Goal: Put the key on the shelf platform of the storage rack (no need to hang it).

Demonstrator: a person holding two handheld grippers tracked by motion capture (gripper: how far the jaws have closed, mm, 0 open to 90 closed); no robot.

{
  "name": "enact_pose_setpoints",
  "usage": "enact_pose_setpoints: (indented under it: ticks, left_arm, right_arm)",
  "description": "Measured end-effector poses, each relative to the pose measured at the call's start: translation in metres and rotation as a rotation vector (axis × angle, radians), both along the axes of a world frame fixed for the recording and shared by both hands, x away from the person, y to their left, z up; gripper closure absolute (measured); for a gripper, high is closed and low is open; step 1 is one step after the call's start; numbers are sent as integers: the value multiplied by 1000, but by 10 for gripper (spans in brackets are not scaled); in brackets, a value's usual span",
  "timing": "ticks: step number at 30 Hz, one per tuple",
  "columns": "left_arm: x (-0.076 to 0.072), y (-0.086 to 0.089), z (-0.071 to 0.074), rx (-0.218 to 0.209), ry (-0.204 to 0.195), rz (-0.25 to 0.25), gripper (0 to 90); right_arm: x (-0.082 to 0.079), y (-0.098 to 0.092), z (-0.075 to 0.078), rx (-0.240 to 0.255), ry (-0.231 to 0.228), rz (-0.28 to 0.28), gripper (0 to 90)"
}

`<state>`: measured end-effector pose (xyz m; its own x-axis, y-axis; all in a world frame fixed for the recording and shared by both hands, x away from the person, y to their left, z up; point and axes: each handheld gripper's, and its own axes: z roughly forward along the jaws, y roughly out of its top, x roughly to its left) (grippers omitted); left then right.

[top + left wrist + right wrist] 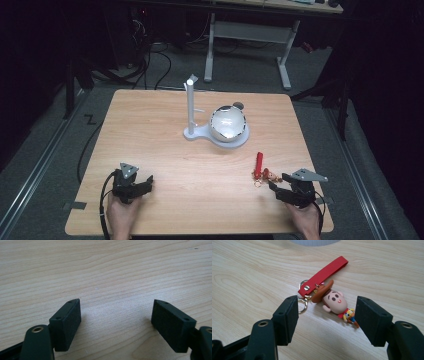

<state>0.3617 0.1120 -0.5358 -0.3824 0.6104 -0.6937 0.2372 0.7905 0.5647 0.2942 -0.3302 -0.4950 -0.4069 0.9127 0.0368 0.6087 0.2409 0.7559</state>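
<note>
Right gripper (327,315) rests near the table's (165,145) front right edge, jaws spread wide, a rubbery cowboy keychain (335,303) with red strap (323,275) lying just ahead between them. Left gripper (116,322), equally wide, sits front left on bare woodgrain. Both hands low, level.

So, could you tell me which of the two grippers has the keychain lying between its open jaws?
The right gripper: the keychain lies there, while the left gripper frames bare table.

Cowboy-figure keychain (335,302) w/ red strap (323,275), gold ring; flat on table, near-right.
</note>
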Motion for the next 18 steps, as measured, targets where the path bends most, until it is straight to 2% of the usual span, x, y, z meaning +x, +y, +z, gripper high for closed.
enact_pose_setpoints:
  ticks: [8, 12, 18]
  left_arm:
    - [0, 0, 0, 1, 0, 0, 241]
    - [0, 0, 0, 2, -1, 0, 240]
    - [0, 0, 0, 0, 0, 1, 240]
  right_arm:
    - [20, 12, -2, -19, 8, 37, 330]
    - [30, 15, -5, -59, 17, 45, 333]
    - [39, 14, -12, -51, 59, 40, 341]
